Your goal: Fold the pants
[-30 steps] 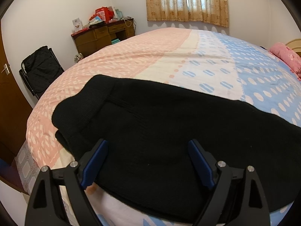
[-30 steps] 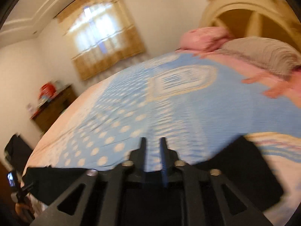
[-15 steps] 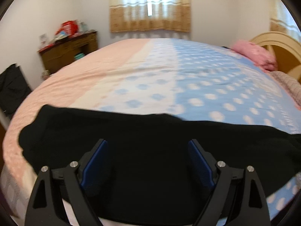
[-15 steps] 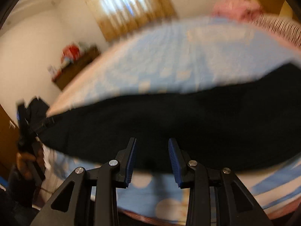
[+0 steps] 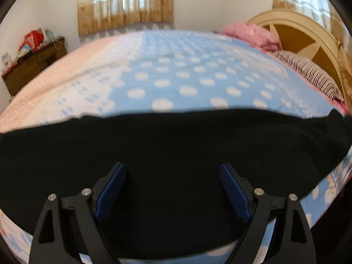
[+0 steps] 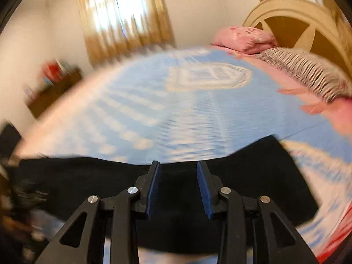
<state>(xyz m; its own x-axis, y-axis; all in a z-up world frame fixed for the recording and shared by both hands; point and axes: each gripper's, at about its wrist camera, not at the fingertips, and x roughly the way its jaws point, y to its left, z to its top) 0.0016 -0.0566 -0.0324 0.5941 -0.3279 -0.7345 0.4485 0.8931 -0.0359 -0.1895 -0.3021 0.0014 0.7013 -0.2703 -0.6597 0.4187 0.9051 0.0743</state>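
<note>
Spread on the dotted bedspread (image 5: 187, 70), black pants (image 5: 176, 140) lie beneath both grippers: left gripper (image 5: 173, 171) gapes wide, right gripper (image 6: 178, 169) narrower, both empty. Pinch one layer's edge cleanly before folding.

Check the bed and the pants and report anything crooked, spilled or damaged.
Nothing stands out. The black pants lie flat in a long band across the near edge of the bed, with no bunching, spill or tear visible. Both grippers, left and right, are over the pants with nothing between their fingers. The right view is blurred.
</note>
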